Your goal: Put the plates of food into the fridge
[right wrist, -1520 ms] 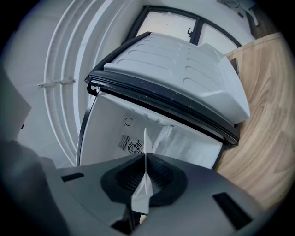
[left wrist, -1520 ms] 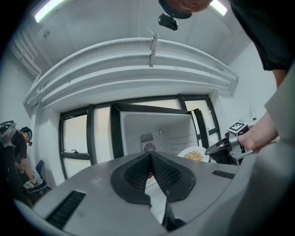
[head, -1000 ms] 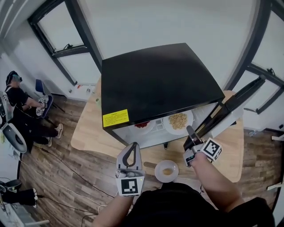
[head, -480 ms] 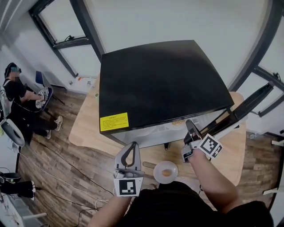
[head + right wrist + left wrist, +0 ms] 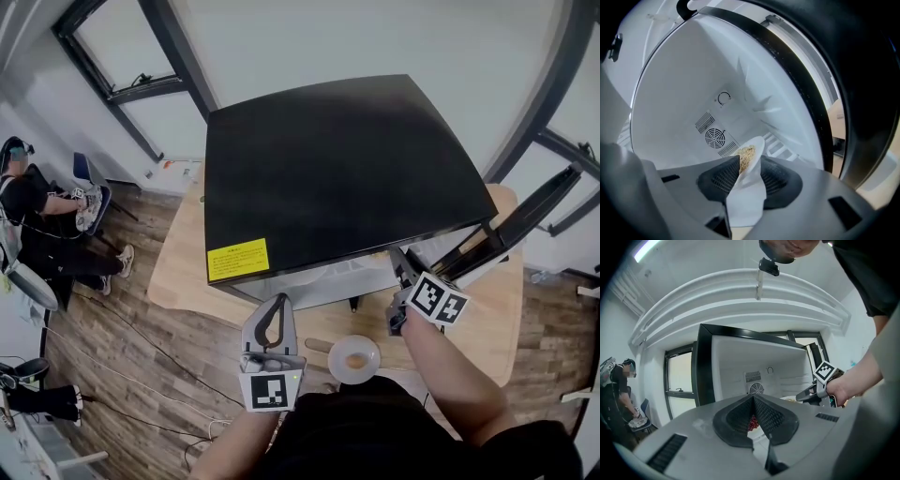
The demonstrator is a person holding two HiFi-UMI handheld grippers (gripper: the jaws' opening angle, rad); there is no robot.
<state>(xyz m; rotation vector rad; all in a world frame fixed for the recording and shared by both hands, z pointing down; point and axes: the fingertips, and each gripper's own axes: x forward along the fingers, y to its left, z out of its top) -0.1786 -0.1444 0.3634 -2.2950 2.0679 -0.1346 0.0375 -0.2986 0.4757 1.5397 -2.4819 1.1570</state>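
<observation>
Trouble, as I judge it, lies mostly on the right side.

From the head view, the black-topped white fridge (image 5: 337,178) stands on the pale wooden table (image 5: 178,272) with its fridge door (image 5: 525,220) swung open at the right. My right gripper (image 5: 401,265) reaches in under the near edge of the top. My left gripper (image 5: 272,317) hovers near me over the table. Just right of it, a small round white plate with a brown dab of food (image 5: 336,361) waits on the table's near side, not yet loaded. A careless pull-back of either arm could knock it off.

The left gripper view shows its jaws pressed together with nothing between them. Beyond them, red food (image 5: 752,422) sits inside the fridge, left of where the right gripper works. A sideways swing in there could shove it.

In the right gripper view, the jaws have just been opening and now stand apart. The rim of the round white plate of pale yellow grain (image 5: 747,197) lies between them, deep in the cabinet. I cannot tell whether this plate sits flat on the shelf. If I draw back crooked, a pad could catch the rim, drag the plate toward me and tip the grain out. If it is not fully supported, it may slide once I let go.
</observation>
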